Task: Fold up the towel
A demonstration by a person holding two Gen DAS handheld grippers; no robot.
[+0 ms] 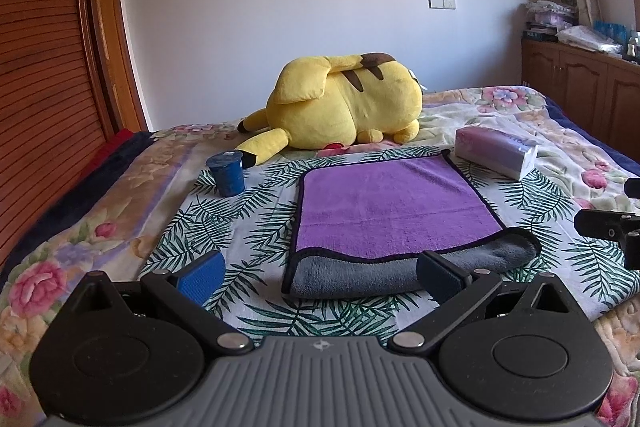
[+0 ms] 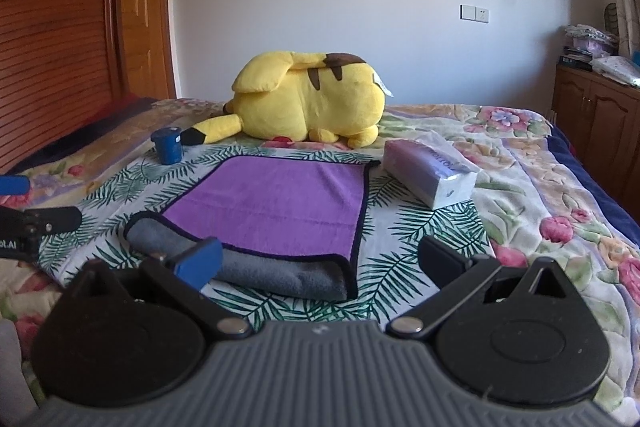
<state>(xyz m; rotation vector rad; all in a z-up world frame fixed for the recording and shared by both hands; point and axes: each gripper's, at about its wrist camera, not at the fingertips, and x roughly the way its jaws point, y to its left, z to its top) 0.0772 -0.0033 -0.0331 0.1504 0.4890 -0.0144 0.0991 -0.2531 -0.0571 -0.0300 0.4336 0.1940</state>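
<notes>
A purple towel (image 1: 384, 203) with a grey underside and black trim lies flat on the palm-leaf cloth (image 1: 248, 227) on the bed; it also shows in the right wrist view (image 2: 276, 203). Its near edge is folded up, showing a grey band (image 1: 360, 273). My left gripper (image 1: 320, 277) is open and empty, just in front of the towel's near left corner. My right gripper (image 2: 320, 261) is open and empty, in front of the near right corner (image 2: 344, 275). Neither touches the towel.
A yellow plush toy (image 1: 344, 99) lies behind the towel. A blue cup (image 1: 228, 173) stands at the left, a tissue pack (image 1: 496, 147) at the right. A wooden wardrobe (image 1: 44, 75) is left of the bed, cabinets (image 1: 580, 87) right.
</notes>
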